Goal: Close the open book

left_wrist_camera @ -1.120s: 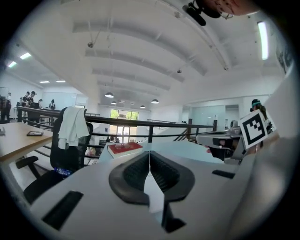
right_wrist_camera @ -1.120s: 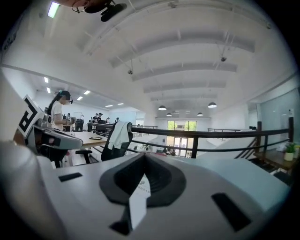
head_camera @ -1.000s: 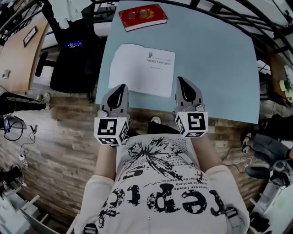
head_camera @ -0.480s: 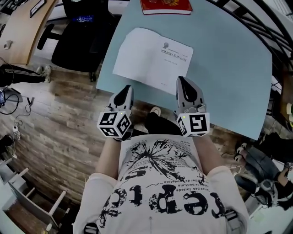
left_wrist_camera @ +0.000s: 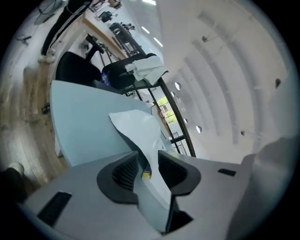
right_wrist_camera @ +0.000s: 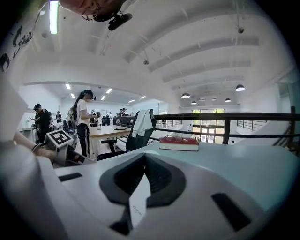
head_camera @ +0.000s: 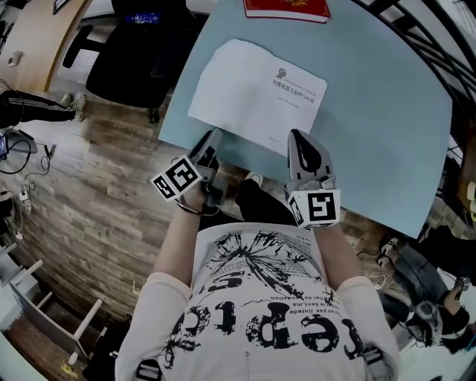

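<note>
The open book (head_camera: 256, 93) lies with white pages up near the front edge of the pale blue table (head_camera: 372, 111). My left gripper (head_camera: 214, 138) is rolled onto its side at the book's near left corner. Its jaws are opening, and the white page (left_wrist_camera: 136, 124) rises between them (left_wrist_camera: 149, 161) with a gap on each side. My right gripper (head_camera: 299, 138) sits at the book's near right corner. In the right gripper view its jaws (right_wrist_camera: 144, 161) are shut on a thin white page edge (right_wrist_camera: 137, 204).
A closed red book (head_camera: 286, 9) lies at the table's far edge, beyond the open one, and shows in the right gripper view (right_wrist_camera: 179, 143). A black office chair (head_camera: 137, 52) stands left of the table on the wood floor. People stand at desks far off (right_wrist_camera: 84, 122).
My left gripper has rolled over, its marker cube now tilted, and has dropped to the book's near left corner. The right gripper has sunk a little and stays at the near right corner.
</note>
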Tool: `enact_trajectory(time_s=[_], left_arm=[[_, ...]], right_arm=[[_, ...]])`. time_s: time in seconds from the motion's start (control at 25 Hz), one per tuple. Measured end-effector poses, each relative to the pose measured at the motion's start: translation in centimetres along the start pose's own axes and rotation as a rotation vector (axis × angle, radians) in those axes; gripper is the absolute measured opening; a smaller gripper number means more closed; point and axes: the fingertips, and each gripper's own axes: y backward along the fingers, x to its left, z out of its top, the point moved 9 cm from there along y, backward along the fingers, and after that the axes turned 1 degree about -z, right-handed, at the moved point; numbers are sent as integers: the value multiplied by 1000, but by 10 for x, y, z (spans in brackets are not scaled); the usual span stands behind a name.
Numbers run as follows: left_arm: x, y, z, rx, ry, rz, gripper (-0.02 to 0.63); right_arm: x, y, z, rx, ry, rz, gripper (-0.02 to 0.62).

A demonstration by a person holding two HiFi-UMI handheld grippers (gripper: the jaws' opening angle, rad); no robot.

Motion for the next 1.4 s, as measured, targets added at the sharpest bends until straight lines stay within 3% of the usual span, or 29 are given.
enact_trajectory(time_s=[0.36,0.56,0.72,1.08,1.4], left_arm=[[24,-17,7,-38,254,-29,137],[30,-18,12,-66,353,-71,37],[25,-16,11,-71,388,-152,21],[-12,-9,8,-20,257,-252,18],[-50,-12,-3,98,-157,-240,18]], right_arm=[[-10,9,-7,41,39,-60,11],[-14,16,-9,51,39,-99,11],[-16,22,-9,50,44,-121,11],[-16,38,-2,37,92,-151,11],[-23,54,-4,25,82,-197,11]])
